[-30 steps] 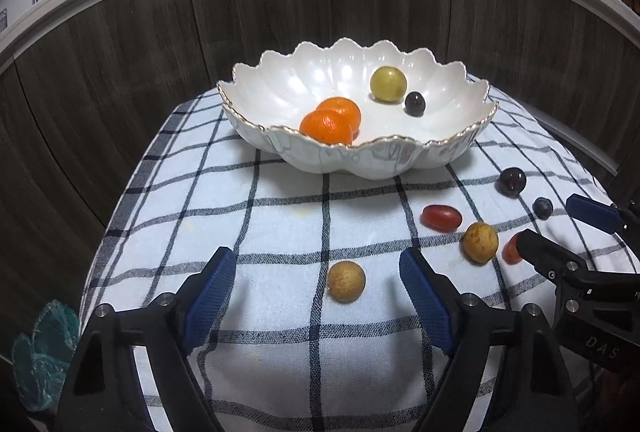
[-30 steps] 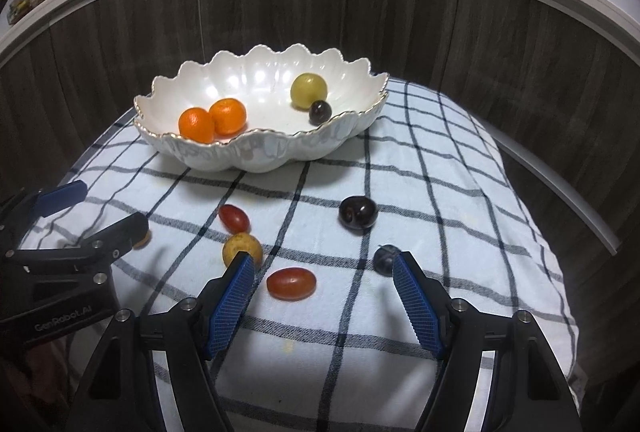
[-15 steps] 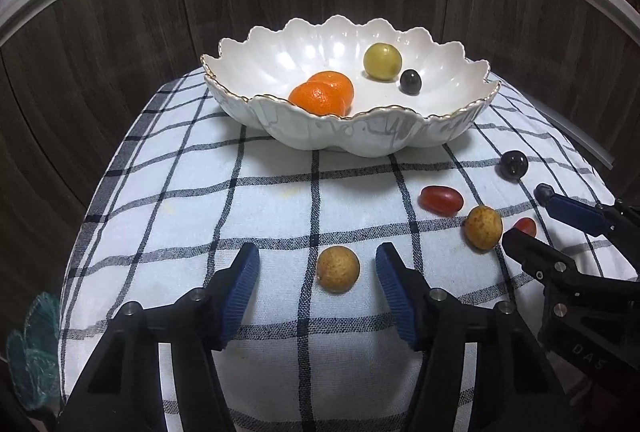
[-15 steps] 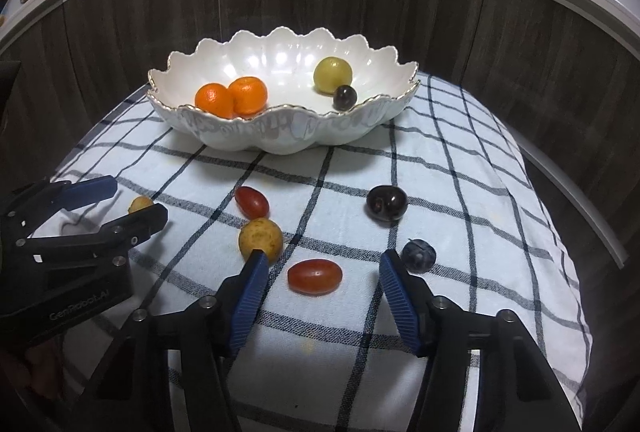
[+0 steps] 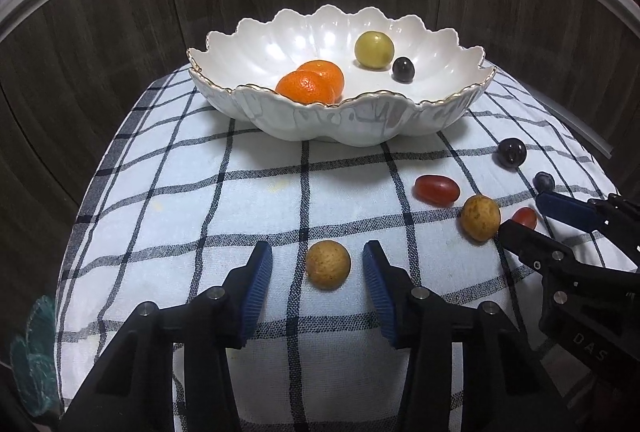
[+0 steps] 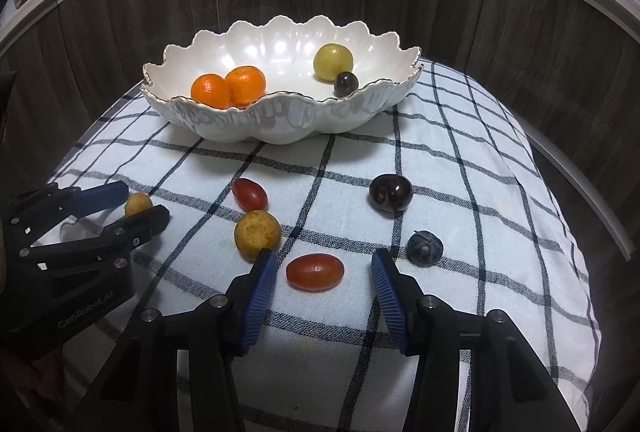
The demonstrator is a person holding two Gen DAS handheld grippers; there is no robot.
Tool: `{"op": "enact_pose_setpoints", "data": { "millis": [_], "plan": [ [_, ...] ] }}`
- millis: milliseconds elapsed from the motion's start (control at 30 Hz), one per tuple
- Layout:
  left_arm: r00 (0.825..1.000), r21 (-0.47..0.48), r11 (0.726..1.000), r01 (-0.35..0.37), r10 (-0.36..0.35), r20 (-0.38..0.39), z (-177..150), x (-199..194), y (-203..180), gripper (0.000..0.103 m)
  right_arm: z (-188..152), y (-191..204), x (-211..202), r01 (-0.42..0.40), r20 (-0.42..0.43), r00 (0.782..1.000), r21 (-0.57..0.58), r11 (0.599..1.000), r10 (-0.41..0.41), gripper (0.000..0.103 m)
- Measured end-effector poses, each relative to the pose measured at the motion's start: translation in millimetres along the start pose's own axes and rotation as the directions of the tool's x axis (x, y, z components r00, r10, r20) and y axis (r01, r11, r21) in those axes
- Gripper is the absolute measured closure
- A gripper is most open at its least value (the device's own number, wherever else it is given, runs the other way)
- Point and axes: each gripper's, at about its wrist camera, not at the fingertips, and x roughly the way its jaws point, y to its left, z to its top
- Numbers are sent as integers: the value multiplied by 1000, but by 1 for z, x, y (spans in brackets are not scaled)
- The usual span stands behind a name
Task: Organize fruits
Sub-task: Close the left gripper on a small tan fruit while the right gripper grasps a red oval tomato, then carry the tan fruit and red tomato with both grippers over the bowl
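Both grippers' jaws have just been closing: the left gripper now brackets a tan round fruit, the right gripper a red oval tomato, pads spread and apart from each. Beyond, on the checked cloth, the scalloped white bowl holds two oranges, a green fruit and a dark one. A second tan fruit touches the right gripper's left finger; a blueberry lies beside the other.

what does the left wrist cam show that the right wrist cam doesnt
Only the left wrist view: the whole brown fruit between the left gripper pads, untouched; the jaws have just been closing.

Only the right wrist view: the whole red oval tomato between the right gripper pads, also untouched, its jaws likewise closing; the left view catches only its tip.

Both: the scalloped white bowl holding two oranges, a green fruit and a dark one, on the checked cloth.
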Motion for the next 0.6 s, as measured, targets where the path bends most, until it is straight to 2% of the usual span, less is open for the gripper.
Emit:
{"op": "enact_pose_setpoints", "data": {
  "millis": [200,233,367,600],
  "plan": [
    [1000,27,1000,8,-9,9,-1,-1,-5,74,-1,0,3,-15,-18,1000,-1,1000,15,65],
    [1000,31,999,14,-14,10,-1,-1,-6,81,-1,0,4,-17,-21,1000,1,1000,17,67],
    [1000,32,999,19,-19,11,-1,-2,-6,81,-1,1,4,-27,-22,999,-5,1000,27,72],
    [1000,32,999,18,-18,12,-1,-2,-6,81,0,2,4,-28,-20,999,-5,1000,28,72]
  ]
}}
